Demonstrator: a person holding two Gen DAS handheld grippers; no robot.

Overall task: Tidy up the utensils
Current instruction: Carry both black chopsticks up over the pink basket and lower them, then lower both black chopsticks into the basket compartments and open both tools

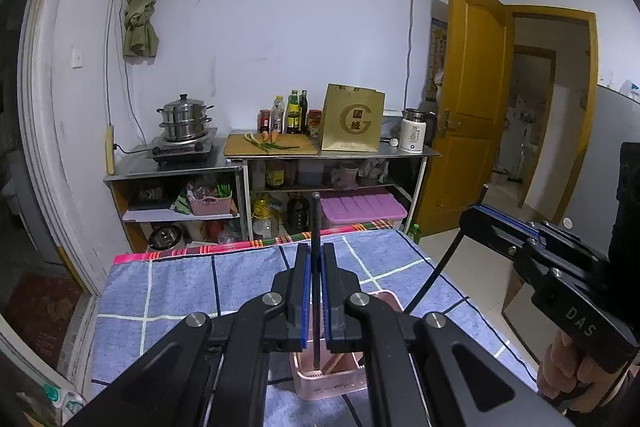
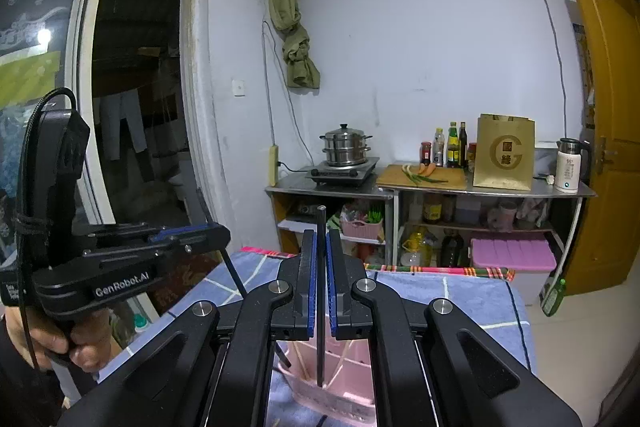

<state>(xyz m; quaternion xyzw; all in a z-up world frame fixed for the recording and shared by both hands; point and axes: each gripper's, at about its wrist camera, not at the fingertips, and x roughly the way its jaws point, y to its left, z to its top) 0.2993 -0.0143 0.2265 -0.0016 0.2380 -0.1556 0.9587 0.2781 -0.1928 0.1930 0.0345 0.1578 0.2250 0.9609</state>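
Chopsticks are clamped one per gripper: the left gripper has closed its blue pads on an upright black chopstick at lower centre of the left view, and the right gripper likewise holds a second black chopstick at lower centre of the right view. Each stick's lower tip hangs just above the pink utensil basket, which stands on the blue checked cloth of the surface and holds pale chopsticks. The cloth's far edge, with its striped border, lies mid-frame; beyond it open floor separates the surface from the steel shelving. Bare tiled floor shows at right.
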